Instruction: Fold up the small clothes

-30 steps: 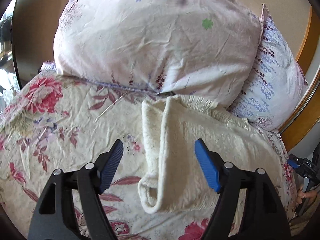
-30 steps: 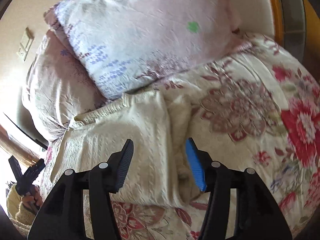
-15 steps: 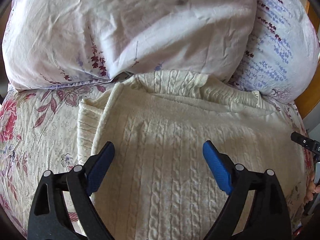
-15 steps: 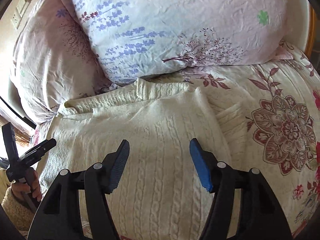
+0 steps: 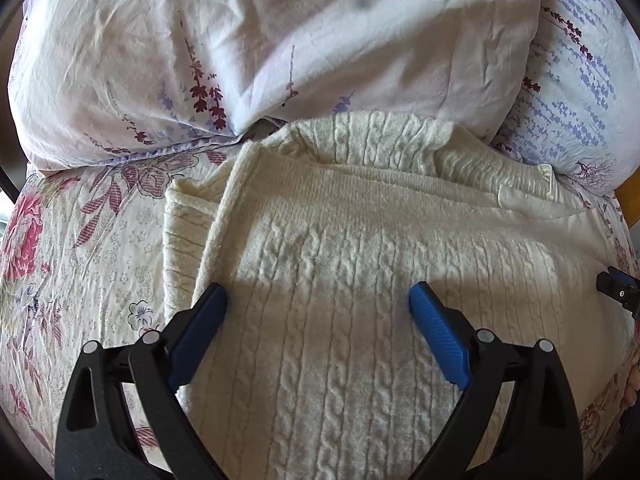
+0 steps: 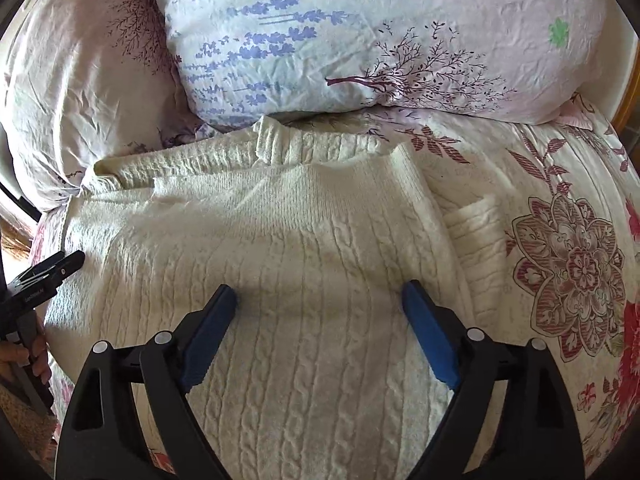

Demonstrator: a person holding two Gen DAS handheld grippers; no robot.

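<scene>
A cream cable-knit sweater [image 5: 360, 264] lies flat on the floral bedspread, its ribbed far edge against the pillows; it also shows in the right wrist view [image 6: 304, 248]. A folded sleeve [image 5: 184, 236] lies along its left side, and another sleeve [image 6: 476, 236] lies on its right side. My left gripper [image 5: 318, 300] is open and empty, low over the sweater's left half. My right gripper [image 6: 320, 300] is open and empty, low over the sweater's right half. Each gripper's tip shows at the edge of the other's view.
Two large pale floral pillows [image 5: 280, 40] [image 6: 380, 32] stand against the headboard right behind the sweater. The floral bedspread [image 5: 80, 240] extends to the left and to the right [image 6: 568, 264]. A wooden bed frame edge [image 5: 630, 200] is at the far right.
Both grippers have moved forward and lower over the sweater, toward the pillows. Both stay open and empty. The sweater has not moved.
</scene>
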